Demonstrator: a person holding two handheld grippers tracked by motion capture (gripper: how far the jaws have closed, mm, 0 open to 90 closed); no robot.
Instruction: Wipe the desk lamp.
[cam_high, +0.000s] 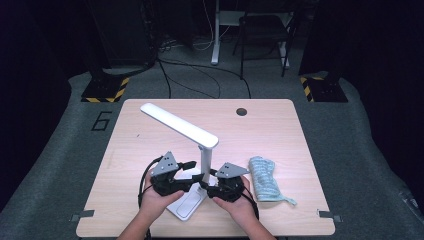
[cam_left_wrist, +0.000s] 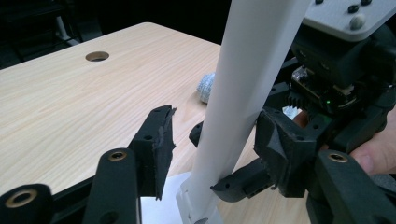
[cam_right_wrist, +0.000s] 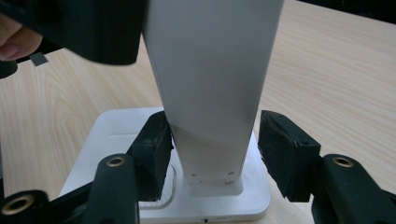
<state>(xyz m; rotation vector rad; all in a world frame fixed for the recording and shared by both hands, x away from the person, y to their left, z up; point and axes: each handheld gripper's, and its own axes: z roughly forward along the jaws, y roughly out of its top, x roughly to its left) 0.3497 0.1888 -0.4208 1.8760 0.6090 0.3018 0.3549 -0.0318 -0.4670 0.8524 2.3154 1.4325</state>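
A white desk lamp stands near the table's front edge, with its flat base (cam_high: 187, 202), upright post (cam_high: 205, 162) and long head (cam_high: 177, 125) angled back to the left. My left gripper (cam_high: 196, 174) reaches the post from the left. Its jaws straddle the post (cam_left_wrist: 243, 93) with a gap at one pad, so it is open (cam_left_wrist: 217, 135). My right gripper (cam_high: 210, 182) comes from the right, low on the post (cam_right_wrist: 210, 93) just above the base (cam_right_wrist: 116, 135). It is open (cam_right_wrist: 212, 135), with one pad near the post and the other apart.
A rolled pale blue cloth (cam_high: 263, 177) lies right of the lamp on the wooden table (cam_high: 150, 120), also seen as the cloth (cam_left_wrist: 205, 86) behind the post. A cable hole (cam_high: 242, 111) sits at the back. A chair (cam_high: 262, 30) and floor cables lie beyond the table.
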